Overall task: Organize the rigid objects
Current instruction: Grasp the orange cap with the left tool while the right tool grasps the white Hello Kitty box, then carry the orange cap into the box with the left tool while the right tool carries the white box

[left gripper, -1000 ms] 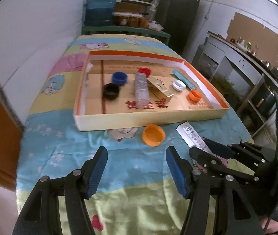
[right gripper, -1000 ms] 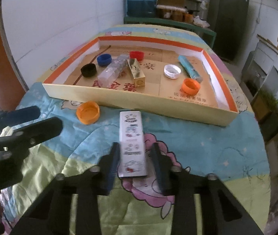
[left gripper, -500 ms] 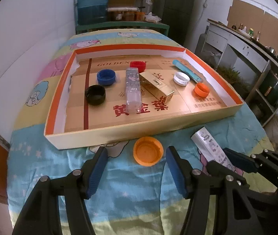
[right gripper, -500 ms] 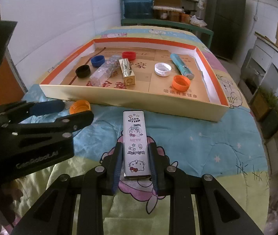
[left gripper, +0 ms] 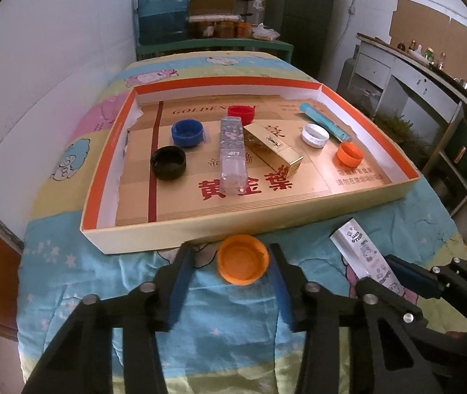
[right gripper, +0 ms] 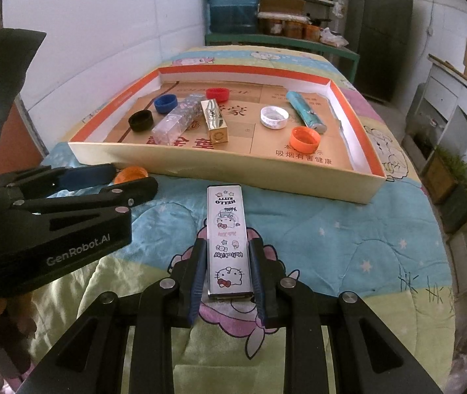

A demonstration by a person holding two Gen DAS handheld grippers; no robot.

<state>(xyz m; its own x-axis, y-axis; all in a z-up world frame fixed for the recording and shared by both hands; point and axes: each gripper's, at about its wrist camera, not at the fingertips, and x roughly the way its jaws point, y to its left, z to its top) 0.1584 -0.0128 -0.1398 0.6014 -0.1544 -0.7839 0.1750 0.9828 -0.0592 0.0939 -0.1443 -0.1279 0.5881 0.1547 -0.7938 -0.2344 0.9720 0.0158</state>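
Note:
An orange cap (left gripper: 243,259) lies open side up on the cartoon bedsheet, just in front of the shallow cardboard tray (left gripper: 299,218). My left gripper (left gripper: 230,252) straddles it and its jaws are closing. The right pad meets the cap's rim, while a gap remains at the left pad. In the right wrist view the cap (right gripper: 131,174) peeks out between those fingers. My right gripper (right gripper: 227,243) is shut on a long white Hello Kitty box (right gripper: 228,229), which lies flat on the sheet and points toward the tray (right gripper: 220,170).
Inside the tray lie a black cap (left gripper: 168,163), blue cap (left gripper: 187,133), red cap (left gripper: 240,112), clear printed box (left gripper: 232,157), gold box (left gripper: 274,147), white cap (left gripper: 315,134), small orange cap (left gripper: 349,154) and teal tube (left gripper: 325,125). A white wall runs along the left; shelves stand behind.
My left gripper moved forward to the orange cap and its jaws narrowed around it. The right gripper kept still, gripping the Hello Kitty box.

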